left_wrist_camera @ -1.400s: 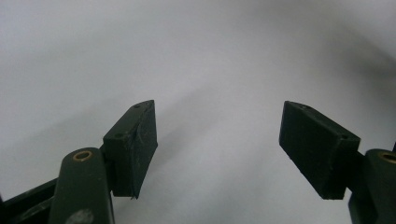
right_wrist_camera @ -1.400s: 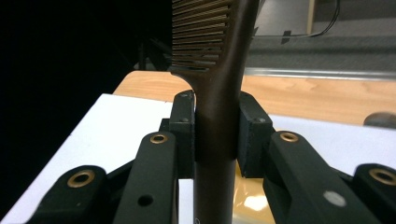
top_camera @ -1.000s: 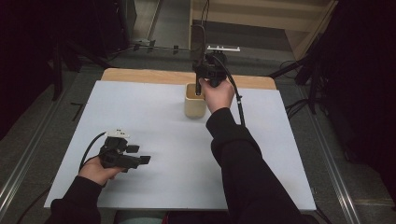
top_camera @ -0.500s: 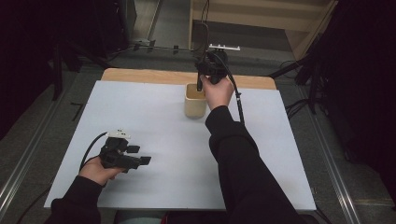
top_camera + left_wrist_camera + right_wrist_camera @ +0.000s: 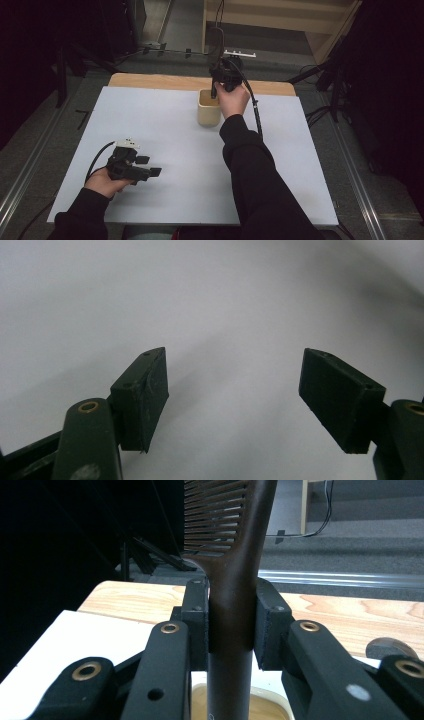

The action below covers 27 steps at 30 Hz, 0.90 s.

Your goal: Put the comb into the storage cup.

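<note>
The step in hand looks to be lowering the comb [image 5: 227, 555] handle-first into the cup [image 5: 208, 111]. To do it well, keep the comb upright and centred over the cup's mouth, so that the handle end goes in without catching the rim. Lower it until the end rests on the bottom or against the inner wall. Only then spread the jaws, and lift straight up so the pads don't drag the comb back out or tip the cup.

The right hand-held gripper [image 5: 231, 625] is clamped on the comb's neck, one pad on each side, just below the teeth. The left hand-held gripper [image 5: 232, 390] rests near the front left corner of the bench [image 5: 150, 120] with its jaws spread wide and nothing between them. It could steady the cup if needed.

The comb is dark brown and glossy, with a thick rounded handle pointing down and fine, close-set teeth rising above the grip. It hangs over the cup, which stands near the middle of the bench's far edge. In the right gripper view the handle end seems to be just at the cup's mouth, though I cannot tell whether it is already inside. The cup is pale cream, squat and open-topped.
</note>
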{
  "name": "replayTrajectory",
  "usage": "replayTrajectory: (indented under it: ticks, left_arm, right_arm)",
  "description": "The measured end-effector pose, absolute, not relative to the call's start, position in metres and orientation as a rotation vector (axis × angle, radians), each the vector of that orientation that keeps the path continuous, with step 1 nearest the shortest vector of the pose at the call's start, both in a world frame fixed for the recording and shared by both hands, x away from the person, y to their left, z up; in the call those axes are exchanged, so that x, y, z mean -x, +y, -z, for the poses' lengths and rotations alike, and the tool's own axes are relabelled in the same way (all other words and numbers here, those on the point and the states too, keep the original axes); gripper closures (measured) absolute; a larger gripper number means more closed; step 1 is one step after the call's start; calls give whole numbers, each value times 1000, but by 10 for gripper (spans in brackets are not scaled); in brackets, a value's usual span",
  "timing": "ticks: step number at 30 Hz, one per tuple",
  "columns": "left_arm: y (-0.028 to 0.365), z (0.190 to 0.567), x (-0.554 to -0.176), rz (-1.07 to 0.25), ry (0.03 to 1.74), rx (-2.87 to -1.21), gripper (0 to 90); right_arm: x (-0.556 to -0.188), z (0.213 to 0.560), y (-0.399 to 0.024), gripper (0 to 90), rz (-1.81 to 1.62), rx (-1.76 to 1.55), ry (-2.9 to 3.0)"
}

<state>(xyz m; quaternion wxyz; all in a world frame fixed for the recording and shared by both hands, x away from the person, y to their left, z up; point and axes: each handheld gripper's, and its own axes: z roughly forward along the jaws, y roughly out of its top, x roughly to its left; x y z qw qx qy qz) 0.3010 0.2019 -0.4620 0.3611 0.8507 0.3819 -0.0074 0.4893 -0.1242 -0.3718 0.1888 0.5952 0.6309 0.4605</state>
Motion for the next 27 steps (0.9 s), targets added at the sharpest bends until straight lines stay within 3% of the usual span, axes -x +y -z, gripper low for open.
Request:
replayTrajectory:
  ticks: [27]
  left_arm:
    - [201,463,-300,18,981,-2205,286]
  right_arm:
    - [-480,407,-129,701,-1291,-1685,1762]
